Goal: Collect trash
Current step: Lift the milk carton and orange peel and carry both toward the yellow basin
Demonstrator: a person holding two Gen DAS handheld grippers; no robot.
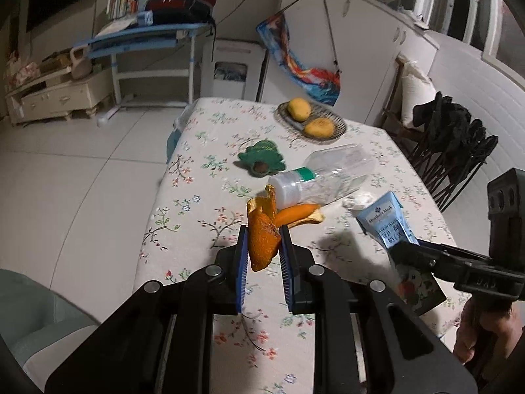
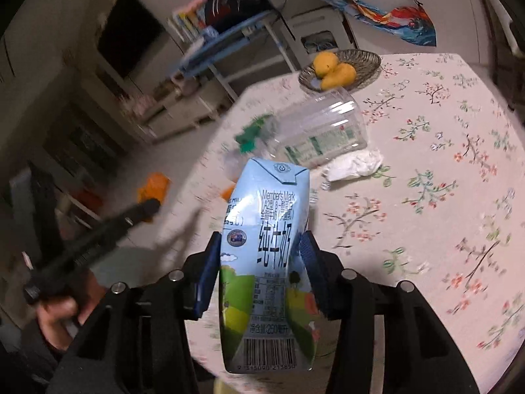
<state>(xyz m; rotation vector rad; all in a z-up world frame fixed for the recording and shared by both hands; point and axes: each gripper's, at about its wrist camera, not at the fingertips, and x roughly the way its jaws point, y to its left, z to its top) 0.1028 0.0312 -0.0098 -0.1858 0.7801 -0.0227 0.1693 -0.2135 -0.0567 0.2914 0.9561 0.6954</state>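
Note:
My left gripper (image 1: 264,241) is shut on a curled piece of orange peel (image 1: 261,233), held above the floral tablecloth (image 1: 203,164). A second peel piece (image 1: 297,215) lies on the cloth just beyond it. My right gripper (image 2: 259,246) is shut on a light blue milk carton (image 2: 265,229), its pads pressing both sides. In the left wrist view that carton (image 1: 384,216) shows at the right, in the right gripper (image 1: 403,249). An empty clear plastic bottle (image 1: 325,174) lies on its side, with a crumpled white tissue (image 1: 357,200) beside it.
A wicker basket (image 1: 341,128) with two mangoes (image 1: 299,109) stands at the table's far end. A green cloth item (image 1: 261,161) lies left of the bottle. A dark chair (image 1: 452,144) stands right of the table. Tiled floor (image 1: 82,164) spreads to the left.

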